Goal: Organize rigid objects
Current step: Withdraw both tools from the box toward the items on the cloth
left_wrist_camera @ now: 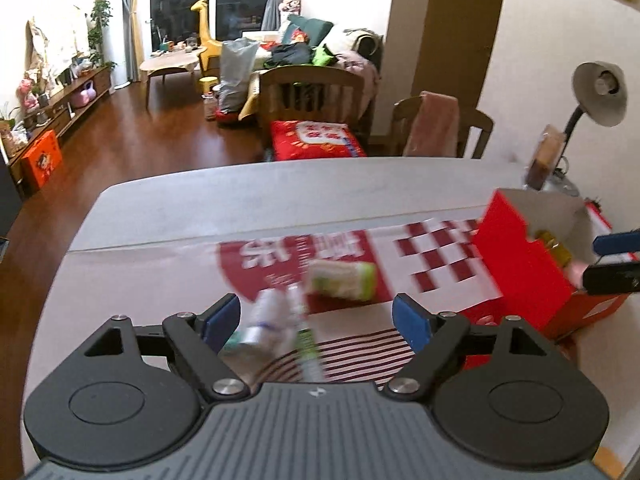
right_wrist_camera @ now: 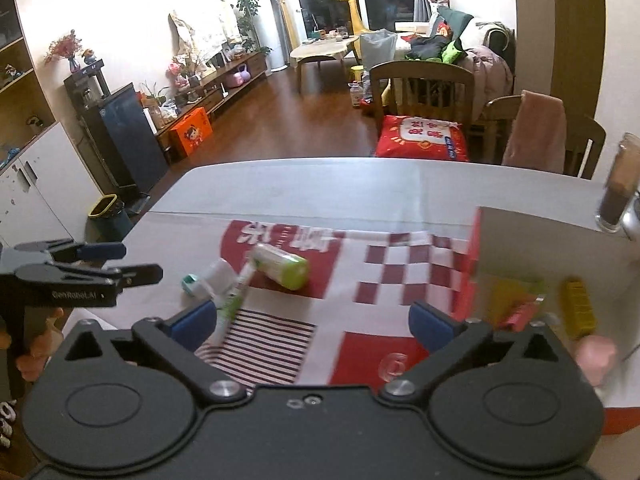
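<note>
**Red box half filled, three items left on the mat**

The red box [right_wrist_camera: 470,264] stood open at the right end of the table [right_wrist_camera: 320,184], on the red-and-white printed mat [right_wrist_camera: 400,272]. Inside it lay a yellow carton [right_wrist_camera: 579,308], a yellow-and-pink packet [right_wrist_camera: 516,304] and something pink, too blurred to name. A brown jar [right_wrist_camera: 618,184] stood just behind the box.

Out on the mat lay a green-capped bottle [left_wrist_camera: 344,280], a small white bottle [left_wrist_camera: 260,320] and a green-and-white tube [left_wrist_camera: 306,336], close together. The left gripper [left_wrist_camera: 316,316] hung over the white bottle and tube with its jaws spread and its blue pads touching neither. The right gripper [right_wrist_camera: 312,320] was released too, spread wide over bare mat between the tube and the box, holding nothing.
</note>
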Action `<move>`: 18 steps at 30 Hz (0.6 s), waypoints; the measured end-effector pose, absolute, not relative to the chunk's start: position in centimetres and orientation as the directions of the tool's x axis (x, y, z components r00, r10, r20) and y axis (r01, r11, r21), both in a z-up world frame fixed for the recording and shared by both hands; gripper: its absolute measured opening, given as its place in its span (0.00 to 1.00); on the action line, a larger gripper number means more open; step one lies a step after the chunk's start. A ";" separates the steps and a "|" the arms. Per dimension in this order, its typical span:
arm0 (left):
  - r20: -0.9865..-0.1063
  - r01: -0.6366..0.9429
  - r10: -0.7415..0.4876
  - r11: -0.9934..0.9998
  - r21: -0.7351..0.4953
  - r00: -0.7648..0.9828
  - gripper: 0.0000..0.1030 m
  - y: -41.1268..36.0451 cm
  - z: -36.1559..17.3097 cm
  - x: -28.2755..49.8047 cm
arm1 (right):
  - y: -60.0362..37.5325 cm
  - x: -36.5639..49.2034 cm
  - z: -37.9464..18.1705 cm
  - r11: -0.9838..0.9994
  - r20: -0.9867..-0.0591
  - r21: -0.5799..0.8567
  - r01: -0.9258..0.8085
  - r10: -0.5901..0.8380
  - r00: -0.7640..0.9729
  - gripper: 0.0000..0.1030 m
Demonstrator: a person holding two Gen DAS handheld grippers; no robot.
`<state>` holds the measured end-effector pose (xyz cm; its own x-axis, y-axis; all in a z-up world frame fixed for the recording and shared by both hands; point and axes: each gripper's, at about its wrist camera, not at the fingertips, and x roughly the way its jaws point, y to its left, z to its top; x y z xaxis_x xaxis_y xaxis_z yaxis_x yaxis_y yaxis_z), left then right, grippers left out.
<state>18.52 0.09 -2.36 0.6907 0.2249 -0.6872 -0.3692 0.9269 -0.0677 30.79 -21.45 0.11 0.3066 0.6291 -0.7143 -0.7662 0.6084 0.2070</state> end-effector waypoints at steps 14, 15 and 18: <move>-0.738 -0.387 0.242 0.922 -0.028 0.630 0.81 7.6 -10.1 15.9 | -12.7 31.2 -3.8 0.639 -0.780 0.128 -0.759 0.537 0.320 1.00; -0.743 -0.382 0.240 0.924 -0.023 0.625 0.81 7.9 -10.8 16.0 | -12.2 31.4 -4.3 0.641 -0.786 0.118 -0.758 0.527 0.323 1.00; -0.749 -0.365 0.243 0.931 0.001 0.616 0.81 8.3 -12.5 16.5 | -10.9 31.9 -5.5 0.648 -0.806 0.101 -0.755 0.499 0.319 0.99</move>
